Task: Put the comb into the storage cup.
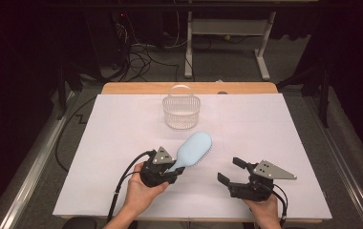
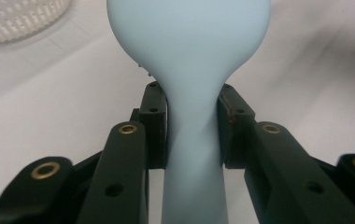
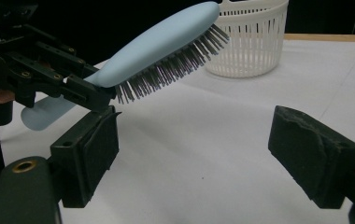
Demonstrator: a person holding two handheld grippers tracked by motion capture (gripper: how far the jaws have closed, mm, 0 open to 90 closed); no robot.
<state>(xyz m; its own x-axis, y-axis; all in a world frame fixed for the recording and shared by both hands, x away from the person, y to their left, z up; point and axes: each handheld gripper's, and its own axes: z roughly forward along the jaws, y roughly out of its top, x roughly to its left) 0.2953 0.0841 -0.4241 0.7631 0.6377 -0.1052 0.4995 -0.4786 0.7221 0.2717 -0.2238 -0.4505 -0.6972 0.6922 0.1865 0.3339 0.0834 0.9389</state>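
Observation:
A light blue hairbrush (image 1: 195, 149) hangs above the white table cover, bristles facing down and to the right. My left gripper (image 1: 172, 172) is shut on its narrow handle (image 2: 192, 140), both pads pressing its sides. The right gripper view has the brush (image 3: 161, 39) raised and tilted, its dark bristles (image 3: 175, 65) pointing downward, held by the left gripper (image 3: 89, 91). My right gripper (image 1: 231, 170) stands open to the right of the brush, near the table's front edge, with nothing between its pads (image 3: 313, 151). A white slotted basket (image 1: 181, 107) stands behind the brush.
A white sheet (image 1: 275, 143) covers the table; a wooden edge (image 1: 136, 88) shows at the back. The basket (image 3: 252, 37) is upright with its handle raised. Cables and a desk frame (image 1: 227, 28) lie on the dark floor beyond.

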